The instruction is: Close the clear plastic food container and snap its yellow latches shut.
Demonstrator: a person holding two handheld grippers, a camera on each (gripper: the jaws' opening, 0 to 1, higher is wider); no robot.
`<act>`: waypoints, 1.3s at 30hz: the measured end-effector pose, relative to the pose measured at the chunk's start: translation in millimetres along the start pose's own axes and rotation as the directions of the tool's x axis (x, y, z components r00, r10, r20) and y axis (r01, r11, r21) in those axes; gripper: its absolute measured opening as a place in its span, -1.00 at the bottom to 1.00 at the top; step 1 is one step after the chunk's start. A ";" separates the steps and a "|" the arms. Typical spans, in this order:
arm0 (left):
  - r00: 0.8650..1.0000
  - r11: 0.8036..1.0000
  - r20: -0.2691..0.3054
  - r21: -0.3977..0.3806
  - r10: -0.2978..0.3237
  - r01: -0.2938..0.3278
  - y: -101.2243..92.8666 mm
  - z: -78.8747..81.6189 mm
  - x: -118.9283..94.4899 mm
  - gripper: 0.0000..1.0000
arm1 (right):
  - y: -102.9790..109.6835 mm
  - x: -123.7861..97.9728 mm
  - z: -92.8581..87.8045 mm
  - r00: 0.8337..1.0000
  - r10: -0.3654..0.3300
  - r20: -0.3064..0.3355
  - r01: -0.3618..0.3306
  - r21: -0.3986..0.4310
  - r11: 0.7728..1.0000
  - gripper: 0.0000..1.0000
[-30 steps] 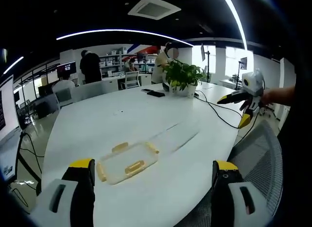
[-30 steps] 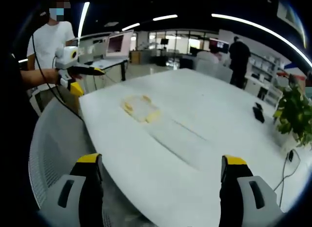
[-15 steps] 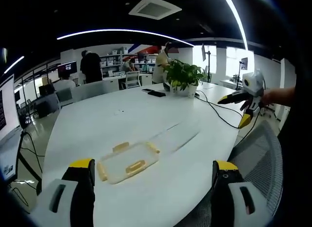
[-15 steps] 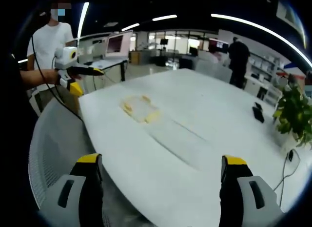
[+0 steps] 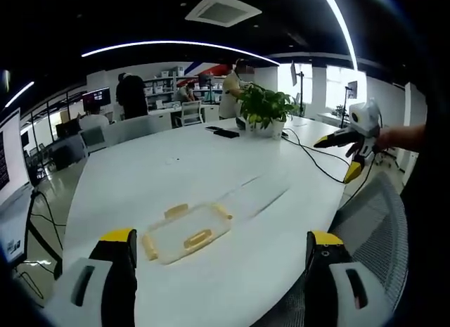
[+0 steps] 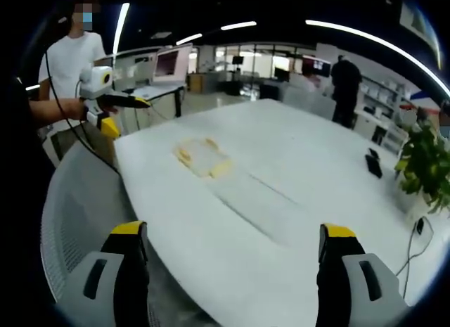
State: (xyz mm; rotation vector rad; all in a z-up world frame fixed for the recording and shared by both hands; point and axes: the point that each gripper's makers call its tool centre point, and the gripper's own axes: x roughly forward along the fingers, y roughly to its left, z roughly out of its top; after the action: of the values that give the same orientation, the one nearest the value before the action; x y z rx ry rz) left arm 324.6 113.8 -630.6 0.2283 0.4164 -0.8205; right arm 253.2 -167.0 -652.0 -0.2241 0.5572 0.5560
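Almost nothing has changed over the last second, and that is the finding: both hands hold their stations and the work has not begun. Nearest in the left gripper view, the left gripper point(image 5: 219, 274) has its fingers spread wide with nothing between them, poised off the near edge of the white bench point(image 5: 183, 169). Just beyond them the clear plastic food container point(image 5: 185, 233) lies flat near that edge, its yellow latches point(image 5: 197, 238) showing along the sides; whether the lid is seated or any latch is snapped down is too small to tell. It has drifted only a hair in the view, which reads as a slight shift of the hand rather than of the container. Across the bench the right gripper point(image 5: 344, 152) hangs in the air, and its own view shows its fingers equally wide and empty, well apart from the container. Farther off stands a potted plant point(image 5: 264, 110). In my judgement the approach is yet to come: both grippers must first close in on the container.
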 end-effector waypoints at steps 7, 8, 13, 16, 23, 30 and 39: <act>1.000 1.000 0.002 0.005 0.004 -0.004 5.4 3.0 0.5 0.98 | -0.1 3.3 3.2 1.000 0.013 0.002 -0.013 -0.005 1.000 0.99; 1.000 1.000 0.003 0.005 0.005 -0.005 5.8 3.3 0.9 0.98 | -0.5 4.3 3.6 1.000 0.015 -0.001 -0.015 -0.008 1.000 0.99; 1.000 1.000 -0.003 0.008 0.000 0.000 8.7 2.6 3.0 0.98 | -1.3 8.1 6.8 1.000 0.028 -0.007 -0.028 -0.019 0.999 0.99; 1.000 1.000 -0.006 0.009 -0.003 0.003 11.0 2.4 3.6 0.98 | -1.0 11.1 8.5 0.999 0.043 -0.014 -0.044 -0.029 0.999 0.97; 1.000 1.000 -0.017 0.018 -0.008 0.008 18.9 1.3 5.2 0.98 | -3.3 18.7 15.9 0.998 0.069 -0.014 -0.070 -0.050 0.996 0.97; 0.999 0.999 -0.040 0.037 -0.034 0.035 18.4 2.6 6.7 0.97 | 1.9 27.3 23.8 0.990 0.139 -0.021 -0.140 -0.086 0.986 0.98; 0.996 0.997 -0.056 0.049 -0.063 0.065 16.7 7.2 11.3 0.97 | 3.7 40.3 32.0 0.979 0.199 -0.047 -0.203 -0.131 0.970 0.91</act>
State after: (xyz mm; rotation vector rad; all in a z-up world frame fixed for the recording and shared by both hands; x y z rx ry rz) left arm 345.9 114.9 -628.6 0.2860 0.4565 -0.8900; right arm 293.6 -135.2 -648.1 -0.3086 0.5793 0.7895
